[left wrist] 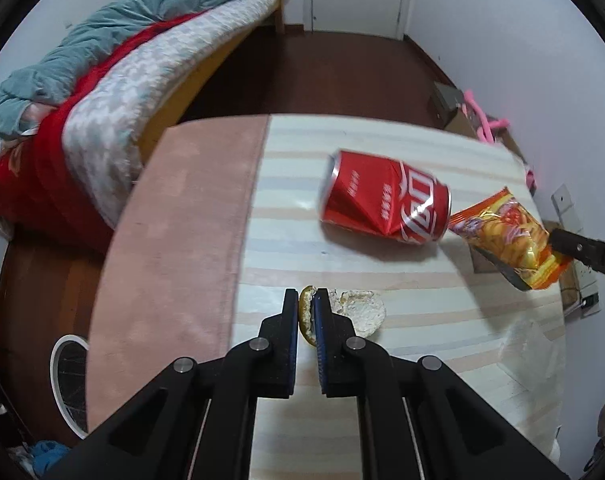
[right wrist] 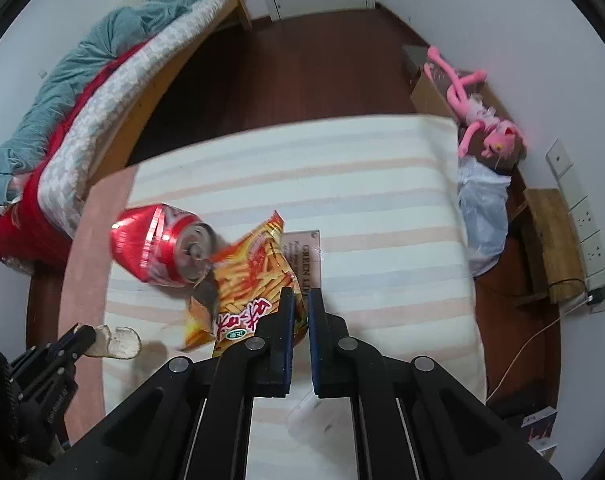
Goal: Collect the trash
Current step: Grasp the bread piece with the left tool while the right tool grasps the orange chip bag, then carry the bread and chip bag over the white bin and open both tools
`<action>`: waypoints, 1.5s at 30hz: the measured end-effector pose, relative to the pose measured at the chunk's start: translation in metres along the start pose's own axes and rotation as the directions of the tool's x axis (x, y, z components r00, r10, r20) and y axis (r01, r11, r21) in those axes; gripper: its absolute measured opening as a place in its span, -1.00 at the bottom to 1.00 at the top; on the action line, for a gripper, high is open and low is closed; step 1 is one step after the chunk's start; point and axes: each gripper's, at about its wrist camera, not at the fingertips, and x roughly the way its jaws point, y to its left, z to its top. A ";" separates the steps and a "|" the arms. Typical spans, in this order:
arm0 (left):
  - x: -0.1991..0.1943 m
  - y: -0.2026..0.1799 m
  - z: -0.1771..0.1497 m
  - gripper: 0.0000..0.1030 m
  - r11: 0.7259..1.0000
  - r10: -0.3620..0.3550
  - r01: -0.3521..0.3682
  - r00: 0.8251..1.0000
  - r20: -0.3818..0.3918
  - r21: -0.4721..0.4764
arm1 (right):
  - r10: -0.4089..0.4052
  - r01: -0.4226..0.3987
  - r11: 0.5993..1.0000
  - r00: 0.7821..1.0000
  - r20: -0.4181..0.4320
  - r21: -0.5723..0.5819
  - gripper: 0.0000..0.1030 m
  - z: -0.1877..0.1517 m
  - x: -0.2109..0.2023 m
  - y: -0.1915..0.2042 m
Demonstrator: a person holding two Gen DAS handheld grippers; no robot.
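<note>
My left gripper [left wrist: 306,300] is shut on a piece of orange peel [left wrist: 305,316], white pith side out to the right [left wrist: 360,312], just above the striped table [left wrist: 382,360]. A crushed red cola can [left wrist: 386,198] lies on its side in the middle of the table. My right gripper [right wrist: 301,300] is shut on the edge of an orange fries snack bag [right wrist: 250,280] and holds it next to the can [right wrist: 158,246]. The bag [left wrist: 510,236] and right gripper also show at the right in the left wrist view. The left gripper with the peel [right wrist: 116,342] shows at lower left in the right wrist view.
A clear plastic wrapper [right wrist: 322,412] lies on the table near me. A white-rimmed bin [left wrist: 68,384] stands left of the table. A white plastic bag [right wrist: 482,216], a pink plush toy [right wrist: 482,116] and boxes are right of the table. A bed [left wrist: 114,92] is at the left.
</note>
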 end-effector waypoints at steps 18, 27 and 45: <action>-0.154 0.136 -0.031 -0.90 0.990 -0.037 0.065 0.978 0.207 -0.128 | 0.176 -0.160 0.976 0.979 0.106 -0.145 -0.88 -0.059 -0.120 0.150; -0.190 0.269 -0.069 -0.90 0.966 0.110 -0.053 0.970 0.216 -0.254 | 0.308 -0.292 0.915 0.951 0.014 -0.280 -0.88 -0.107 -0.112 0.305; -0.036 0.501 -0.196 -0.89 0.774 0.001 -0.125 0.981 -0.195 -0.621 | 0.201 -0.362 0.847 0.896 -0.396 -0.389 -0.88 -0.232 0.092 0.560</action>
